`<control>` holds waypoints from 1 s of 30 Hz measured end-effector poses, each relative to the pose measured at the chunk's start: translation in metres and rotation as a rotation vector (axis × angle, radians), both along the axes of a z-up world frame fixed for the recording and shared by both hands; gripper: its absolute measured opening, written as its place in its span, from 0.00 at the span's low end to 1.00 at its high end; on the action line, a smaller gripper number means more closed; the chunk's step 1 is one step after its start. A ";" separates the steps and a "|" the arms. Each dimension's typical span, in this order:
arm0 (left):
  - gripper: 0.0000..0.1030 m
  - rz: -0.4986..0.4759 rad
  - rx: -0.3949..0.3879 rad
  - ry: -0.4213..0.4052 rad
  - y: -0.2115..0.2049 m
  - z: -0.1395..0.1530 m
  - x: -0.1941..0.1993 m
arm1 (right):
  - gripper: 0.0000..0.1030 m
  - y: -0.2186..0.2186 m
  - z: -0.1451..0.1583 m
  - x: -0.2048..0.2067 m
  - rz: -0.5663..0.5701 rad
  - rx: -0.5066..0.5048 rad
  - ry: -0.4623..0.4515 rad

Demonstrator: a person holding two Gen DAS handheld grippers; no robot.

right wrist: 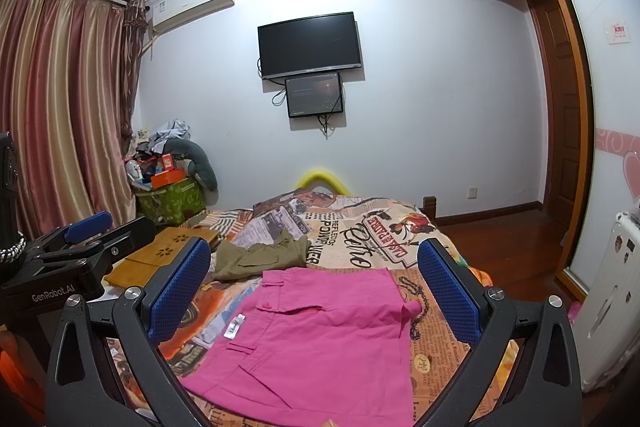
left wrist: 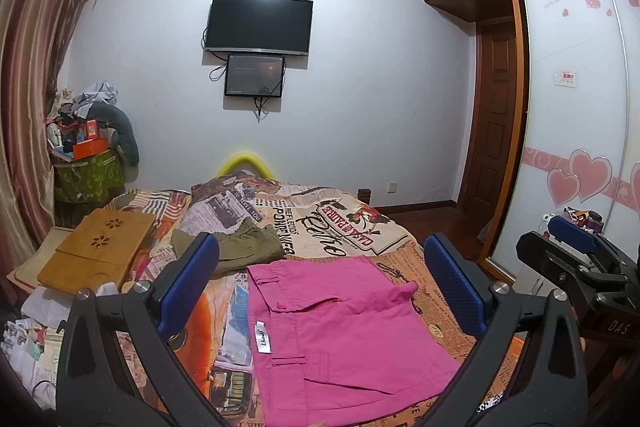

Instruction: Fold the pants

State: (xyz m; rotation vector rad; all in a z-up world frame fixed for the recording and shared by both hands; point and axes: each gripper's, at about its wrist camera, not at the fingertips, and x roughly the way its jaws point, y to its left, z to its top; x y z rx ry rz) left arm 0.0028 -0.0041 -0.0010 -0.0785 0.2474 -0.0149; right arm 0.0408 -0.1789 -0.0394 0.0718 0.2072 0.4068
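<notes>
Pink pants lie folded flat on the patterned bedspread, waistband and white label to the left; they also show in the right wrist view. My left gripper is open and empty, held above the pants' near part. My right gripper is open and empty too, above the same pants. The right gripper's blue pad shows at the right edge of the left view, and the left gripper's blue pad at the left of the right view.
Olive-green pants lie crumpled behind the pink ones. A wooden lap tray sits at the bed's left side. A green basket of clutter stands by the curtain. A wardrobe and wooden floor are at right.
</notes>
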 end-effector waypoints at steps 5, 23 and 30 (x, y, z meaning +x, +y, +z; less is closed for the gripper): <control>1.00 -0.005 0.005 -0.001 -0.002 -0.001 0.000 | 1.00 -0.001 0.000 0.000 -0.001 -0.001 0.000; 1.00 -0.006 0.003 -0.002 -0.003 -0.003 -0.001 | 1.00 -0.001 0.000 0.002 0.002 -0.002 0.001; 1.00 -0.001 0.007 0.008 -0.001 -0.005 0.004 | 1.00 -0.003 -0.001 0.004 0.002 0.006 0.000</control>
